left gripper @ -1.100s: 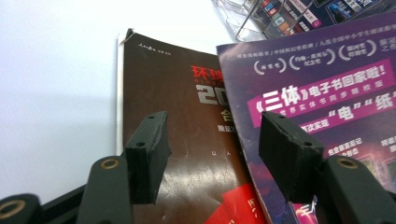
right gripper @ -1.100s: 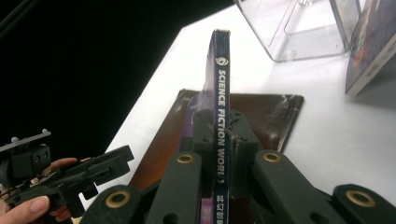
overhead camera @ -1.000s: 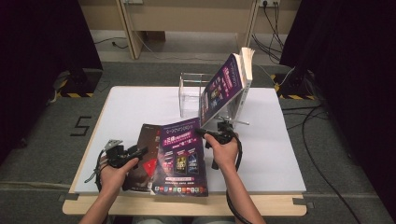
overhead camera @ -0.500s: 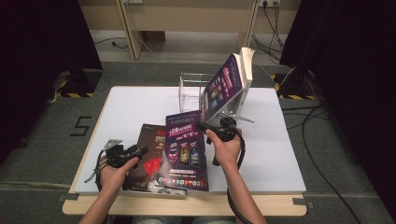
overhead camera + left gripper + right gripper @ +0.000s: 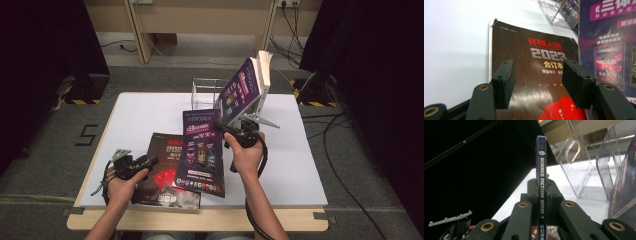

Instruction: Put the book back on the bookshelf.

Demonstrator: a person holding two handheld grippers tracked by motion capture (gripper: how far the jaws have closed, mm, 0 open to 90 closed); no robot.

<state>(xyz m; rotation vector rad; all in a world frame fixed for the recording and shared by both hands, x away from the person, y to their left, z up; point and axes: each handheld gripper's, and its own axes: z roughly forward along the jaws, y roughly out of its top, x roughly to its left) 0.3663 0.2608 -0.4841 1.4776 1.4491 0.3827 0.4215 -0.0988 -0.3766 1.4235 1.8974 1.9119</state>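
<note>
Your right gripper (image 5: pixel 226 129) is clamped tight on the purple magazine (image 5: pixel 201 150), pinching it by the spine edge. In the right gripper view you can see the spine (image 5: pixel 541 177) standing straight up between the jaws, with "SCIENCE FICTION WORLD" running down it. From the high view that magazine is tilted up off the tabletop (image 5: pixel 145 112), top edge raised near your gripper and bottom edge down toward you, overlapping the dark brown magazine (image 5: pixel 167 170).

Your left gripper (image 5: pixel 145 162) has its jaws spread wide with nothing pinched between them. In the left gripper view it hangs just over the brown magazine (image 5: pixel 534 75), the one with the red title and a big "2023" on the cover, which lies flat on the tabletop. I can't tell whether the jaws touch the cover or sit just above it.

Behind your right hand (image 5: pixel 245 155), a clear acrylic stand (image 5: pixel 207 92) sits toward the far side of the tabletop, and more purple magazines (image 5: pixel 247 90) lean upright in a rack just to its right.
</note>
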